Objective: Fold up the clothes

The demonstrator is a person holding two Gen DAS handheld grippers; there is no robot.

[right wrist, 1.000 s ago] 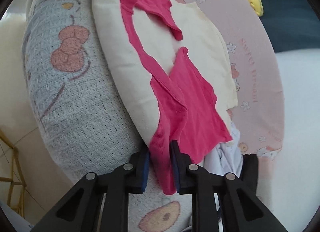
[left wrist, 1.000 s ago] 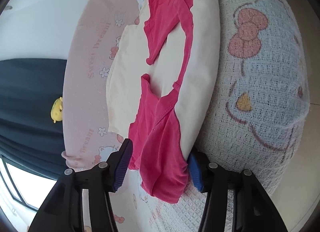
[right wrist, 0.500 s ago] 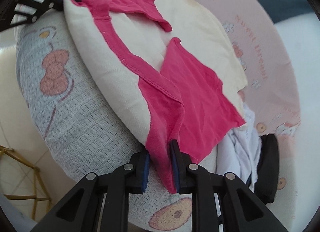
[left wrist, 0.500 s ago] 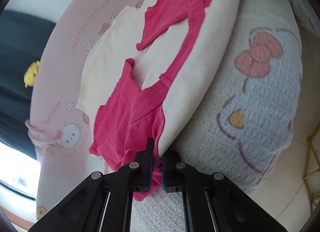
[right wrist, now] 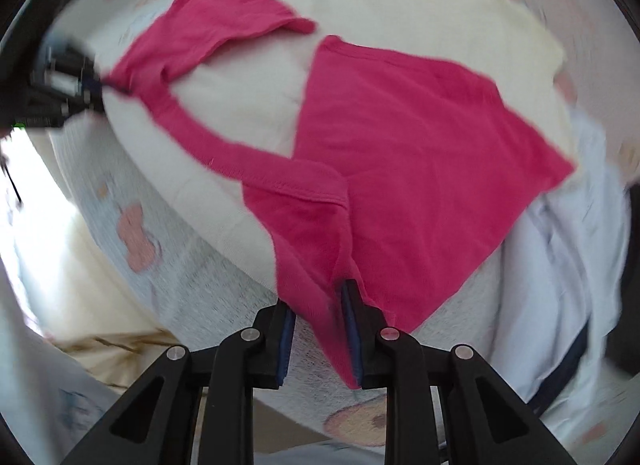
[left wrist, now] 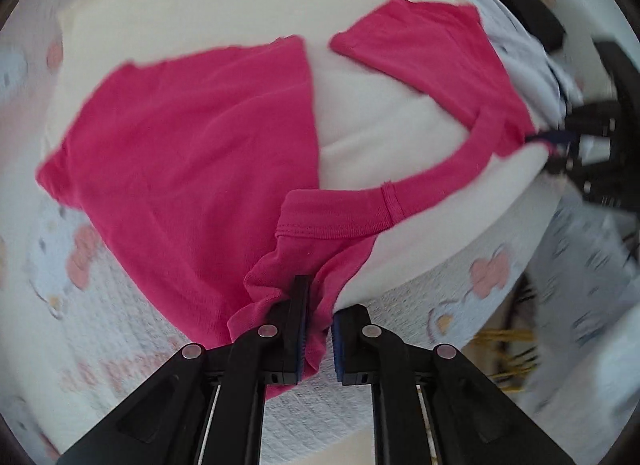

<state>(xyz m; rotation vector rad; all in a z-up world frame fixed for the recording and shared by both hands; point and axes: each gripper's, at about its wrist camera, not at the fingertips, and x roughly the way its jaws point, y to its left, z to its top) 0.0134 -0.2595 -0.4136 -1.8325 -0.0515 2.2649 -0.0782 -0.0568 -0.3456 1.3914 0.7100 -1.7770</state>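
L wrist view: left gripper [left wrist: 318,329] at 6 o'clock, fingers nearly together, nipped on a bunched bit of the pink top [left wrist: 192,161] by its stitched band. These jaws have just been closing, w/ the cloth between them. Top spreads up from there: big panel toward 9–10 o'clock, a narrow strap curving to 2–3 o'clock, where the other tool's tip shows, blurred, against the cloth end. Top lies over a cream cloth [left wrist: 224,5] filling 11–1 o'clock. Under both, a white knit blanket [left wrist: 460,305] w/ pink bows at 4–8 o'clock. Only here: black object [left wrist: 516,5] at 1 o'clock, yellow frame [left wrist: 508,353] at 4 o'clock

R wrist view: right gripper [right wrist: 318,335] at 6 o'clock, fingers a small way apart w/ a thick fold of the top pinched between; cloth hangs through the gap. Main panel runs to 3 o'clock, strap to 9–10 o'clock, where the left tool meets it, blurred. Only here: pale blue clothes [right wrist: 560,285] at 3–4 o'clock, beside the top's edge
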